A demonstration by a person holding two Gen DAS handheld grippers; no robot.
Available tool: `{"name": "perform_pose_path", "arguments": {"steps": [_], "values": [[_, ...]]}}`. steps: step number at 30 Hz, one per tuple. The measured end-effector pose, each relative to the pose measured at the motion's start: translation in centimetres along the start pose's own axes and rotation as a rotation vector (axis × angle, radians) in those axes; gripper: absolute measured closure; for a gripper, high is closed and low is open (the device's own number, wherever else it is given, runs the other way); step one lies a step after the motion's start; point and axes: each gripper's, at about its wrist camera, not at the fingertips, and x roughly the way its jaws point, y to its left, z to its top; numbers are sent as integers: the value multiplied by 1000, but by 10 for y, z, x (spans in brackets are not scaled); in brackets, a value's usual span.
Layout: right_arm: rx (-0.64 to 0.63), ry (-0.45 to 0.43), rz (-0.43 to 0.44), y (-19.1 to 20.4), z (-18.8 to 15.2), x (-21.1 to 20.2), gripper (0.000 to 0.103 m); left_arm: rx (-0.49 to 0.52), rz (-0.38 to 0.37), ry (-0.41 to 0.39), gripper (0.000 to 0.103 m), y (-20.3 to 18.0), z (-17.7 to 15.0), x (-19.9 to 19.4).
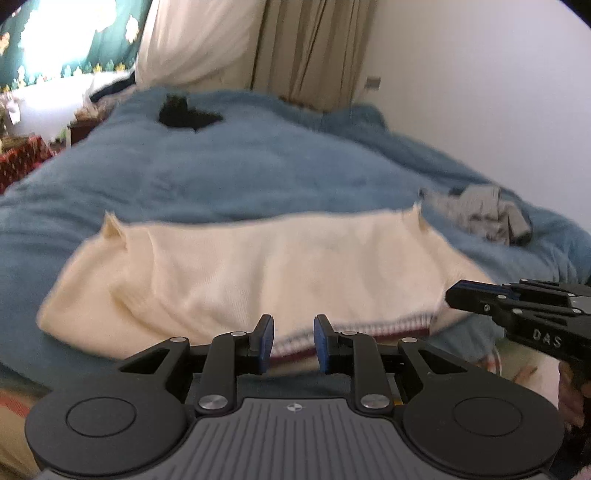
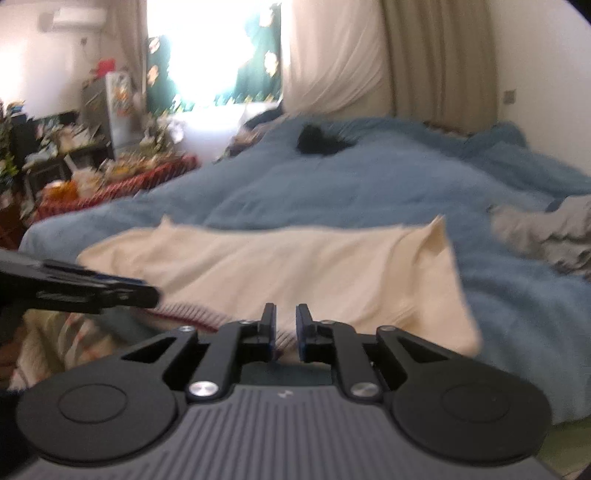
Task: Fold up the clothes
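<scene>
Cream sweater [image 1: 258, 273] lies folded on blue blanket [image 1: 258, 166], both grippers' jaws released

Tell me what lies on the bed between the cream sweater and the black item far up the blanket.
Only bare blue blanket lies between the cream sweater and the black item; both wrist views show it.

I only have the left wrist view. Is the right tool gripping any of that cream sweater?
Observer: No. The right wrist view shows the right tool with its jaws slightly apart and nothing between them. The striped hem of the cream sweater shows just past them.
Operator: Anything on the far wall left of the window?
Observer: Yes, an air conditioner is mounted high up there.
</scene>
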Motion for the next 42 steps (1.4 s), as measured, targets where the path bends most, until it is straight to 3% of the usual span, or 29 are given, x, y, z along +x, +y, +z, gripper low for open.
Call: {"name": "perform_pose_path", "arguments": {"steps": [3,9,16,21,25,31,35,42], "values": [[-11,8,-56,-9,7,16,85,-15,50,-15,79,12,13,7],[4,96,-119,-23,-3,51,85,-50,112,73,80,43,8,38],[-13,132,-112,-23,-26,37,85,61,148,99,79,28,-5,24],[14,80,-119,-28,-14,16,85,34,149,49,80,29,9,11],[3,38,-144,-31,7,24,85,73,176,22,80,30,23,26],[13,105,-172,-38,8,59,85,36,192,82,80,47,18,48],[31,110,-157,-43,-12,52,86,65,195,82,79,46,6,36],[44,131,-146,-43,-16,36,85,92,208,89,79,40,-1,22]]}}
